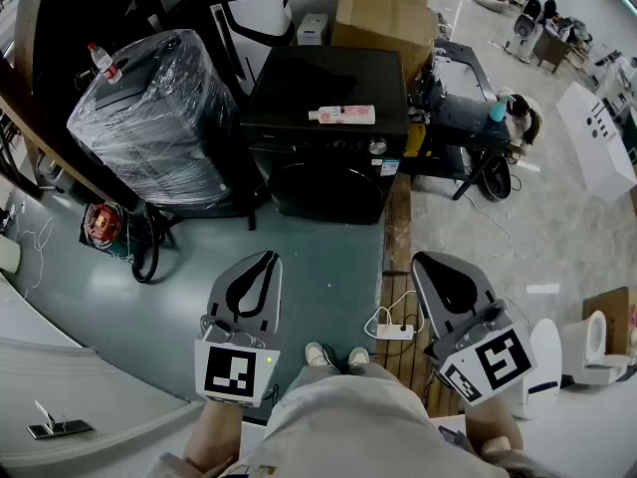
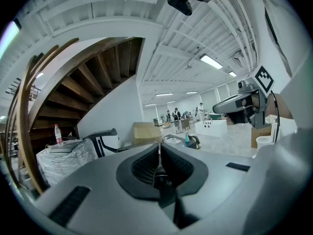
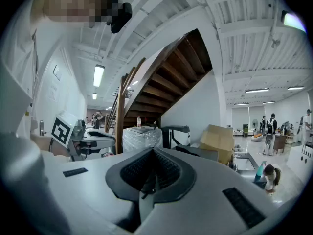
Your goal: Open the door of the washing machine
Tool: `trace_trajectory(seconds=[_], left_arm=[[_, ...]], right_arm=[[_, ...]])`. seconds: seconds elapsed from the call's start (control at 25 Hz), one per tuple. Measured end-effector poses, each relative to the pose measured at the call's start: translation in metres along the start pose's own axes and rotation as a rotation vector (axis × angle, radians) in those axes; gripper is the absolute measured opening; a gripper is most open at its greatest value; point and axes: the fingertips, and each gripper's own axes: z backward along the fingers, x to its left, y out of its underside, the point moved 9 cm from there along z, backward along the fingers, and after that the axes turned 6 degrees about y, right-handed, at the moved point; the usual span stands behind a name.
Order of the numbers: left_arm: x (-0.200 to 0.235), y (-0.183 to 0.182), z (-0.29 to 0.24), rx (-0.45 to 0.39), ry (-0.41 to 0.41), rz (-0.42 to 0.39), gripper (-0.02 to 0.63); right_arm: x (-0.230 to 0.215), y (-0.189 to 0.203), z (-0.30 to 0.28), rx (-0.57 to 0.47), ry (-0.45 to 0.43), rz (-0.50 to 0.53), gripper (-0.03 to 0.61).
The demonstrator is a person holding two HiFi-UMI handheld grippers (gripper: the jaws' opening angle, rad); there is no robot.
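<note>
While left tool (image 1: 267, 258) and right tool (image 1: 424, 260) clenched empty, black washing machine (image 1: 318, 78) door (image 1: 333, 192) seemingly closed.

Washing machine (image 1: 328, 80), door (image 1: 330, 192): viewed steeply from above in the head view, dark on dark. We cannot make out a handle or latch.

Pink bottle (image 1: 343, 115) lying on the machine: label print too small for us to read.

Plastic-wrapped appliance (image 1: 154, 118): the film hides its make and kind.

Cardboard box (image 1: 383, 13): cut off by the top edge.

Left hand (image 1: 214, 434), right hand (image 1: 495, 434): largely behind the marker cubes, with the forearms cut off by the lower edge.

Person (image 1: 522, 119) beside the dark desk (image 1: 460, 88): body mostly hidden, so we cannot tell posture.

Distant people (image 2: 176, 115) in the left gripper view: too small to detail.
</note>
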Motion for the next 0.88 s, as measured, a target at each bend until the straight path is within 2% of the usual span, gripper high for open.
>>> trace_trajectory(seconds=[0.44, 0.64, 0.68, 0.72, 0.76, 0.88], left_arm=[[0.025, 0.008, 0.022, 0.002, -0.010, 0.018, 0.029], [0.039, 0.015, 0.039, 0.005, -0.025, 0.032, 0.029], [0.042, 0.017, 0.042, 0.002, -0.027, 0.038, 0.029], [0.045, 0.019, 0.046, -0.002, -0.027, 0.045, 0.029], [0.047, 0.020, 0.049, -0.005, -0.026, 0.051, 0.029], [0.055, 0.022, 0.054, -0.006, -0.025, 0.047, 0.029]], right_arm=[[0.029, -0.005, -0.014, -0.010, -0.012, -0.012, 0.026], [0.046, -0.010, -0.020, -0.069, 0.012, -0.034, 0.026], [0.048, -0.011, -0.021, -0.079, 0.023, -0.039, 0.040], [0.051, -0.012, -0.022, -0.085, 0.031, -0.043, 0.183], [0.052, -0.013, -0.022, -0.088, 0.040, -0.045, 0.272], [0.057, -0.014, -0.020, -0.088, 0.071, -0.042, 0.272]])
